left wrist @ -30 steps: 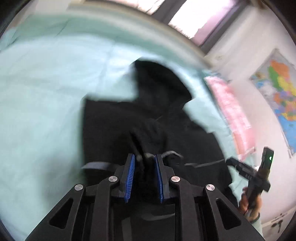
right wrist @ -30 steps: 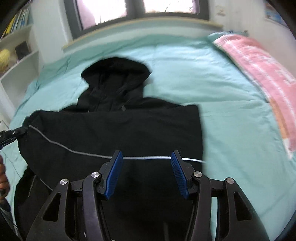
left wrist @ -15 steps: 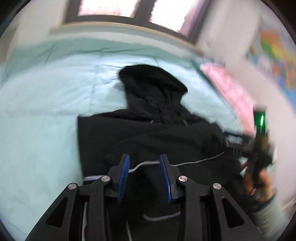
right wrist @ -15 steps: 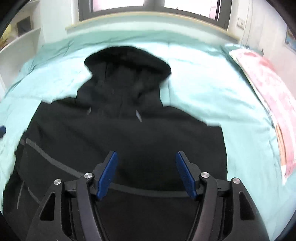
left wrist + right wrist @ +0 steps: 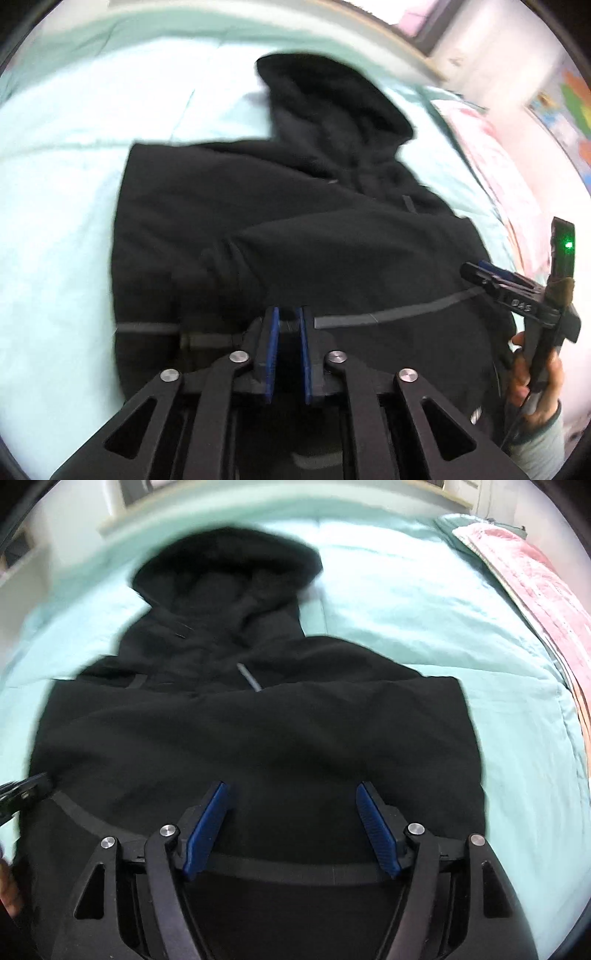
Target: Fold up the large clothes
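Lying flat on a pale green bedsheet [image 5: 55, 221], the black hooded jacket [image 5: 295, 206] fills the space ahead of both grippers, its hood [image 5: 229, 568] farthest from the jaws and its lower body nearest them. To the left of the left gripper [image 5: 288, 323] the jacket's edge meets bare sheet. A grey reflective stripe [image 5: 399, 314] runs across the fabric right at the fingertips of this gripper. Its blue pads [image 5: 272, 350] stand nearly together after just closing, with only a narrow slot between them; dark jacket cloth fills that slot, and the stripe breaks off at either side of the pads, so they appear to pinch the fabric there, though blur keeps the contact from being certain. A folded-over layer of the jacket rises just beyond the pads.

To the right, the right gripper [image 5: 291, 794] hangs over the same jacket, held in a hand [image 5: 532, 384] with a grey sleeve. Its jaws stand wide apart, having just opened further, and nothing is clamped: black fabric lies beneath and between the blue pads [image 5: 376, 830] without either pad pressing on it. Beyond its right finger the jacket ends and sheet shows, with a pink blanket [image 5: 535, 590] farther right.
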`<state>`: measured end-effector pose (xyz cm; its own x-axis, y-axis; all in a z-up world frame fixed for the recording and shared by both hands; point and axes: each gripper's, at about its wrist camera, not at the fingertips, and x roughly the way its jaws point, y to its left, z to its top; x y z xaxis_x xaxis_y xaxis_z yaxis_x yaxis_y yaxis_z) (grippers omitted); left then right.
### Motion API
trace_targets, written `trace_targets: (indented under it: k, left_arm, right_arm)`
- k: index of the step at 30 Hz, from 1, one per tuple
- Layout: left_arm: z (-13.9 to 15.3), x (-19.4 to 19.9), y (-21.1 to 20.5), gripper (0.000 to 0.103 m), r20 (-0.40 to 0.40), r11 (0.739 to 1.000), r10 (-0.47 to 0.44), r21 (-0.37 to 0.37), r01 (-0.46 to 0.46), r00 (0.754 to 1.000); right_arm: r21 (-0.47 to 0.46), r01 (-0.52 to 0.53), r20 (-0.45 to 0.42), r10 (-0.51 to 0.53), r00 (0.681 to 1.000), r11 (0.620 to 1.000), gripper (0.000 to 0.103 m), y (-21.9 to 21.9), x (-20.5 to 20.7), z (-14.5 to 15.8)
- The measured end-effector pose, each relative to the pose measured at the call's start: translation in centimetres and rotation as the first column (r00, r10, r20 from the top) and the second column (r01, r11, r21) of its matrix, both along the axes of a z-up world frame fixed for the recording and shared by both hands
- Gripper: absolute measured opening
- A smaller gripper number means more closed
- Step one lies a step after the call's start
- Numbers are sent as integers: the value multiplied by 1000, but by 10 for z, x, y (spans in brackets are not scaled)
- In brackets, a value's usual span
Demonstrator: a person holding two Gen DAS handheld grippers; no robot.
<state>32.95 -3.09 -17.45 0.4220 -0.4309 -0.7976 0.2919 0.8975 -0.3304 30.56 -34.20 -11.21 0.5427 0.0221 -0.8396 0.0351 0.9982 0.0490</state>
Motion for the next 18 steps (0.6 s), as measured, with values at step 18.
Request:
trace_targets:
  k: [18]
  left_arm:
    - [-34,-19,-6,41,29,988,113,105,-115,993]
  right_arm:
    - [-174,-14,54,24,998,985,75,-21,-84,-49]
